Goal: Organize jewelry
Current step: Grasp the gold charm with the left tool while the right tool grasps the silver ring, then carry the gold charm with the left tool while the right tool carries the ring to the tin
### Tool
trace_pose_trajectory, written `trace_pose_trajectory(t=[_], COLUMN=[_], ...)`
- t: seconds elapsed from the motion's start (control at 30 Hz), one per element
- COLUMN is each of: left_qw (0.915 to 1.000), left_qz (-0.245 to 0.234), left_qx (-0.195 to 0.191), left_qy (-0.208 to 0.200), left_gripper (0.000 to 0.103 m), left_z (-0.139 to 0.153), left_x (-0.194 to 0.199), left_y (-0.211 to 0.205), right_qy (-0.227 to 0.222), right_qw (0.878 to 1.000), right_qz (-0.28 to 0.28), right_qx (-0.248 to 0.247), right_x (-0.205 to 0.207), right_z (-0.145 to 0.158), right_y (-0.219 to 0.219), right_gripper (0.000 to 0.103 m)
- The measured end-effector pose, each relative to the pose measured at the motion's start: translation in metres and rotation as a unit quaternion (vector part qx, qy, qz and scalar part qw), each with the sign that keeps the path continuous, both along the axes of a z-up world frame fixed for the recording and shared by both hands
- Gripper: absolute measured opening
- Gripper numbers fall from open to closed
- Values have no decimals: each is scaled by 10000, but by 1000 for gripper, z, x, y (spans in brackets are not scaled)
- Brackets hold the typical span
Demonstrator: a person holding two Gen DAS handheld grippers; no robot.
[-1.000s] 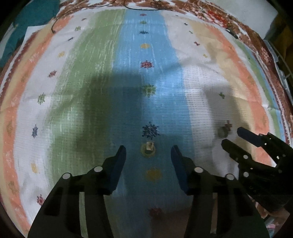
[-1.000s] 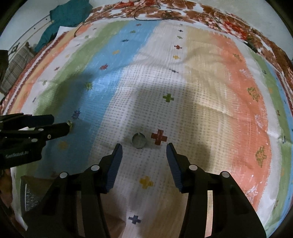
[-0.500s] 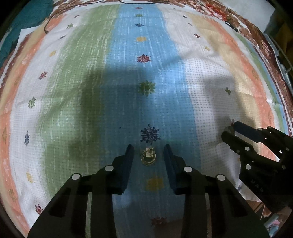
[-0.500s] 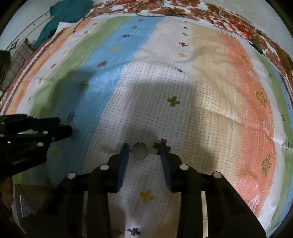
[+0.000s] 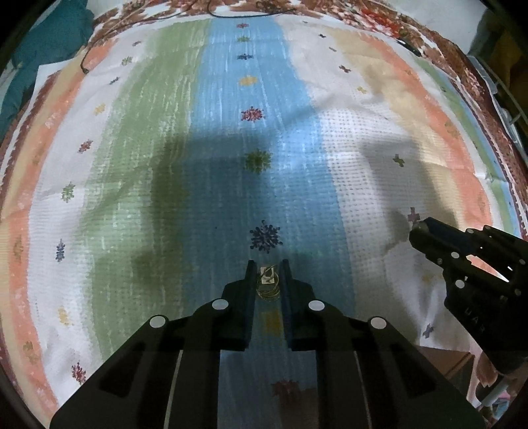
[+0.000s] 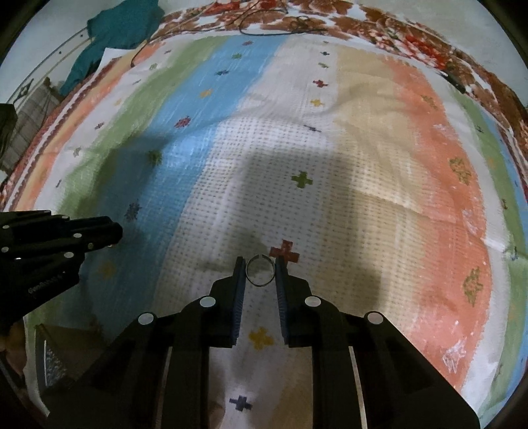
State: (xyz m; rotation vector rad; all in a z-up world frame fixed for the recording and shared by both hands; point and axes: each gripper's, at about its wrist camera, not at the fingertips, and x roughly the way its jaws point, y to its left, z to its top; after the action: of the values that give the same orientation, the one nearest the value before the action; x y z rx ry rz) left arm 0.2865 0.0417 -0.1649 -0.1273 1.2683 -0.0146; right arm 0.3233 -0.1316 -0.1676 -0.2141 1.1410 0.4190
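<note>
A small gold ring with a white tag (image 5: 268, 283) lies on the blue stripe of the striped cloth (image 5: 165, 165). My left gripper (image 5: 268, 269) is shut on it, one finger at each side. A plain silver ring (image 6: 260, 271) lies on the white dotted part of the cloth (image 6: 363, 198), beside a red cross mark. My right gripper (image 6: 260, 267) is shut on that ring, its fingers touching both sides. The right gripper also shows at the right in the left wrist view (image 5: 425, 234). The left gripper shows at the left in the right wrist view (image 6: 109, 232).
A teal garment (image 6: 112, 36) lies at the far left beyond the cloth. A black cable (image 6: 280, 23) runs along the far floral border. A cardboard edge (image 5: 452, 363) shows near the lower right.
Both grippers have closed from wide open onto their rings. Each has moved slightly forward and down toward the cloth.
</note>
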Motion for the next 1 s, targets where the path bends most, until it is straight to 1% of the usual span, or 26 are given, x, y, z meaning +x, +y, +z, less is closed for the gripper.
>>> trace_pose_trajectory(t=[0.23,0.47,0.67,1.0], left_qw=[9999,9994,9983,9963], left_qz=[0,2,-85,-169], left_qx=[-33,-84,-169,-280], left_qy=[-141,-347,-554,-799], left_gripper=[13,13,13,13], left_z=[18,39,58,81], left_x=[-12,-23,-35,-51], left_y=[-2,-10,-15,-20], right_qy=[-107,-236,-346,-465], right_qw=[9999,9995,9993,9986], right_qz=[-103,-183,-104,-48], right_qx=[-49,113,114,235], right_x=[-13,-27,-39,-56], right_z=[16,39,49,64], right_y=[-4,-7,-8,-15], right_gripper=[19,19,19,19])
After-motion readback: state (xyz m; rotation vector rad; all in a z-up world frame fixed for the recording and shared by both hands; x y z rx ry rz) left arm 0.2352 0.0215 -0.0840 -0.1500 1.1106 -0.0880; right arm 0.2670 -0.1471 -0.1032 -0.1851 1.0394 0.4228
